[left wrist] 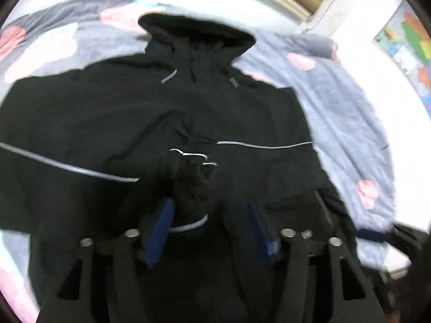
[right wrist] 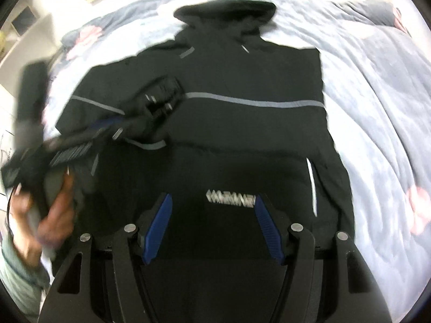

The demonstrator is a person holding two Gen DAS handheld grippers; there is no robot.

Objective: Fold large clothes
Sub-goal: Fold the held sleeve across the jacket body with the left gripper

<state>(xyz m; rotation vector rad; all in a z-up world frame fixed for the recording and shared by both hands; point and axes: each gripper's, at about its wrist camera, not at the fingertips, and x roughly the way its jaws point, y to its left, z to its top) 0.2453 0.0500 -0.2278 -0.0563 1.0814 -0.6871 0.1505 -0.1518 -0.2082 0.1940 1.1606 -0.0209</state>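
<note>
Nearest the left wrist camera, the left tool [left wrist: 210, 210] has its blue pads spread, with a bunched sleeve [left wrist: 194, 161] of the black hooded jacket [left wrist: 94, 113] sitting between them; whether the pads actually pinch the cloth I cannot tell (the frame is blurred and black lies on black). The sleeve runs from the tool toward 12 o'clock, over the jacket's chest.

In the right wrist view, the right tool [right wrist: 212, 210] is spread wide and holds nothing, hovering over the lower hem by the pale logo [right wrist: 230, 197]. At 9 o'clock there, a hand [right wrist: 54, 215] carries the left tool in over the jacket's side, motion-smeared.

Farther out, the jacket lies flat on a bed with a grey flowered duvet [left wrist: 350, 123], grey reflective stripe [right wrist: 256, 102] across the chest, hood [right wrist: 225, 13] at 12 o'clock near the far edge of the bed. The other side at 3 o'clock looks already squared into a straight edge.

The risks, as I judge them: if the sleeve is only loosely caught, it may slide out mid-swing and land crumpled rather than flat across the chest. Dragging it could also pull the body askew, since the right tool is not pinning the hem. Slick shell fabric would make both likelier.
</note>
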